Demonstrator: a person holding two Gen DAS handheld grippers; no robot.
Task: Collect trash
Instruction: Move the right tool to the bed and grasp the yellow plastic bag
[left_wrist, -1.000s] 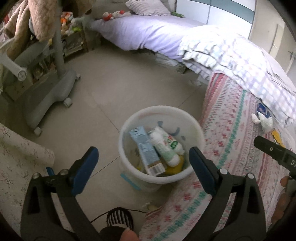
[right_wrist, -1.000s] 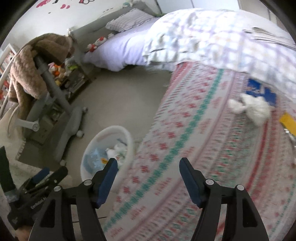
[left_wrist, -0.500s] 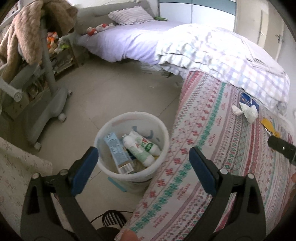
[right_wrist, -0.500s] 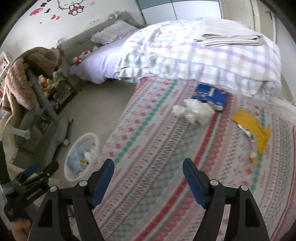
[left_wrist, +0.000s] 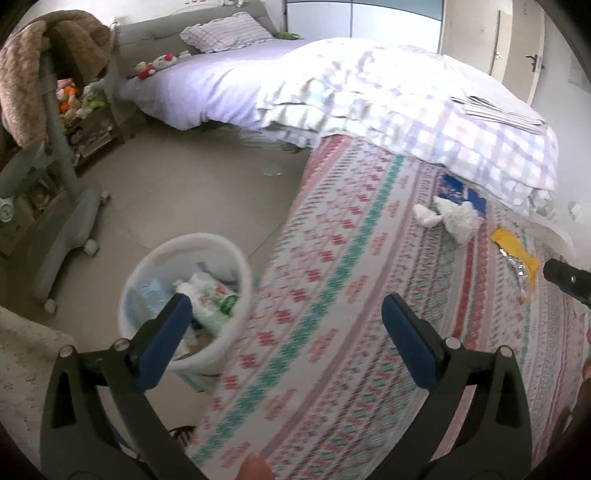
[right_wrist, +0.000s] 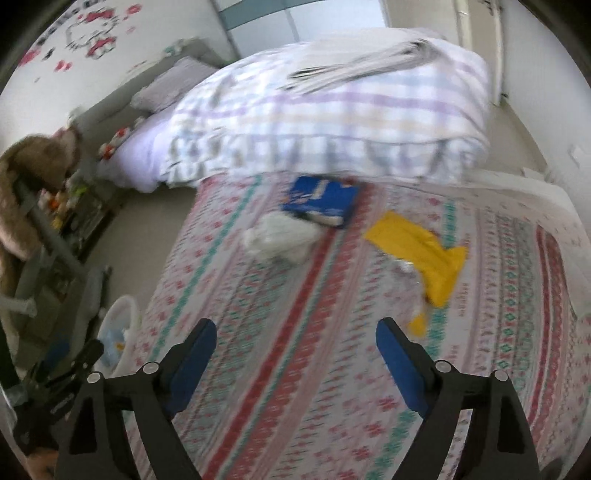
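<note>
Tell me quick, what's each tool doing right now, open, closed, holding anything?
Left tool: open, holding nothing.
Right tool: jaws opening, nothing between them.

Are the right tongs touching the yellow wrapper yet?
Apart. The right wrist view shows bare bedspread between the opening, empty right tongs and the yellow wrapper.

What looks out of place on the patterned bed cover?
Three loose pieces of litter lie on the patterned bed cover: a crumpled white tissue, a blue packet touching it, and a torn yellow wrapper. They belong in the white bin.
</note>
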